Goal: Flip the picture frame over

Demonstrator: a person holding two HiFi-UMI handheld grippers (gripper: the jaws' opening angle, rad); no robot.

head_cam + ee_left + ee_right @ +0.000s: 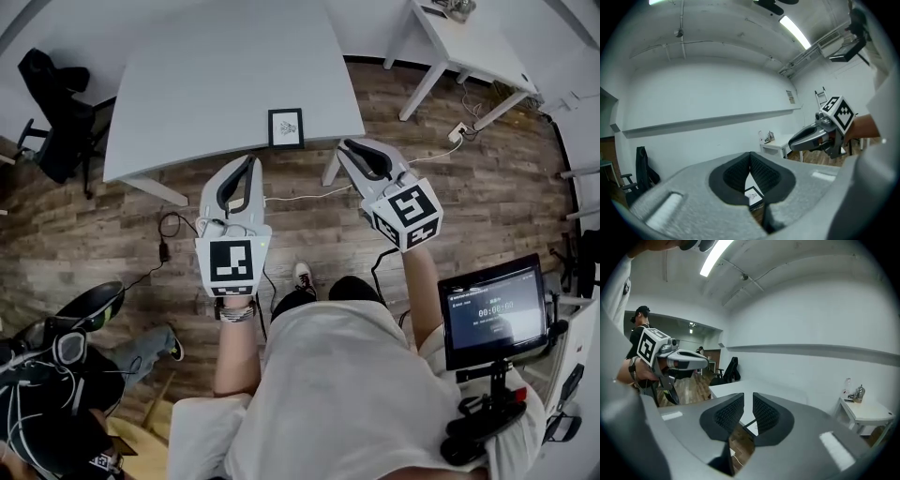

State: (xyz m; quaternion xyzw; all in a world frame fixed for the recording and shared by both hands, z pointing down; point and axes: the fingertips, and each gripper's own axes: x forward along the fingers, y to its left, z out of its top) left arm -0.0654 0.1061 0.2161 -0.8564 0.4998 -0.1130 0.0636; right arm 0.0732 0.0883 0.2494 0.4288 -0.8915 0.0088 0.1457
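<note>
A small black picture frame [286,128] lies picture side up near the front edge of the grey table [206,84]. Both grippers hover over the wooden floor just short of that edge, not touching the frame. My left gripper [251,160] is below and left of the frame, and its pads meet at the tips, shut on nothing. In the left gripper view the frame [753,194] shows below the closed pads of the left gripper [750,157]. My right gripper [345,145] is to the frame's right. Its jaws [747,401] stand a narrow slit apart with nothing between them.
A chair with a dark jacket [54,112] stands left of the table. A second white table [469,47] is at the back right. Cables [169,234] and a power strip [459,131] lie on the floor. A screen [494,309] sits at my right, and another person [56,375] at lower left.
</note>
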